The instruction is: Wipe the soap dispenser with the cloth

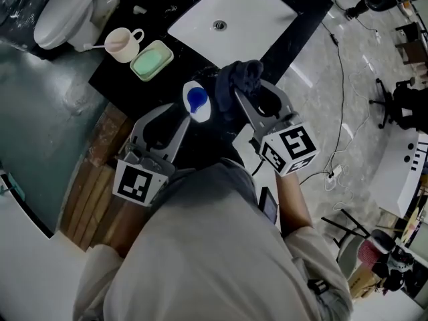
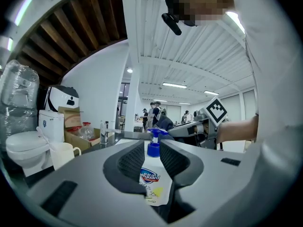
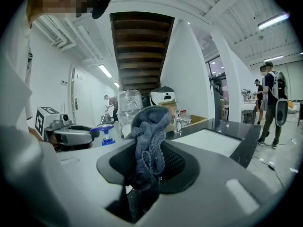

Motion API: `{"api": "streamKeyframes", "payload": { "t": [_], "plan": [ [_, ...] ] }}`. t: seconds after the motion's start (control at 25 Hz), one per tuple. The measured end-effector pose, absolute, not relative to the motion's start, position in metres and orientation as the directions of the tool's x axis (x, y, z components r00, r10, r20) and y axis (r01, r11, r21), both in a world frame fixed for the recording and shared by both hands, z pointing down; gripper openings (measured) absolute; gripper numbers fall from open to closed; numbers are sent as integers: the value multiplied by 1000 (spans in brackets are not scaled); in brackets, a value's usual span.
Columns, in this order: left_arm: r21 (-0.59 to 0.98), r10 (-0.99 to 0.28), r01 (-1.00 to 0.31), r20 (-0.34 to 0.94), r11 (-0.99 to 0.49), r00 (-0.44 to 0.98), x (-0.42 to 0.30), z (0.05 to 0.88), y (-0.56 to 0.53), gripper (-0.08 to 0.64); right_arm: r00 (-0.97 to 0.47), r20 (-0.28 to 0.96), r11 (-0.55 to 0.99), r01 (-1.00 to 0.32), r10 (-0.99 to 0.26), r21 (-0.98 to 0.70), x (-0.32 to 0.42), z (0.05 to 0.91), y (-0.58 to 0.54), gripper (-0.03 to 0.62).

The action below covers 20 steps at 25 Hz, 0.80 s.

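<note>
Grey shirt fabric [image 1: 214, 246] fills the bottom of the head view, and both grippers reach forward from it over a black counter [image 1: 120, 75]. On the left side, the left gripper [image 1: 188, 112] has its jaws closed on the soap dispenser [image 1: 196, 101], a white bottle with a blue pump top; in the left gripper view the ribbed pads press on both sides of the bottle, whose pump top points up past the jaw tips. On the right side, the right gripper [image 1: 246, 91] has its jaws clamped on the cloth [image 1: 239, 79], a dark blue-grey bundle that bulges out above the jaw tips and hangs down between them in the right gripper view. The cloth sits just beside the dispenser, on the right of its pump top; whether the two touch cannot be told. Beyond them on the counter lies a pale green soap dish [image 1: 152, 60], with a pinkish mug [image 1: 124, 44] just past it. Farther back a white sink [image 1: 234, 19] is set into the counter, and a white toilet [image 1: 67, 9] stands at the far left.
</note>
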<state>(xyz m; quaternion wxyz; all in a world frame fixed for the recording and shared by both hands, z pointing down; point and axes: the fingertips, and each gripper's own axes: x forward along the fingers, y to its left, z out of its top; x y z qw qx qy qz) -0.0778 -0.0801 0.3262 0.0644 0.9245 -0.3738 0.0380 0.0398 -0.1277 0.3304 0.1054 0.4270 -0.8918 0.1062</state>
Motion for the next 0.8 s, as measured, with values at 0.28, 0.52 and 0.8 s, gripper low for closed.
{"api": "streamKeyframes", "payload": {
  "t": [0.28, 0.52, 0.8],
  "plan": [
    [89, -704, -711, 104, -697, 703, -88, 322, -80, 13, -611, 240, 606, -789, -754, -102, 43, 311, -126, 117],
    [97, -717, -722, 93, -685, 691, -94, 320, -82, 6, -612, 220, 607, -788, -759, -97, 45, 300, -124, 117],
    [68, -727, -741, 152, -668, 670, -99, 320, -77, 5, -627, 170, 598, -777, -760, -195, 50, 283, -115, 117]
  ]
}}
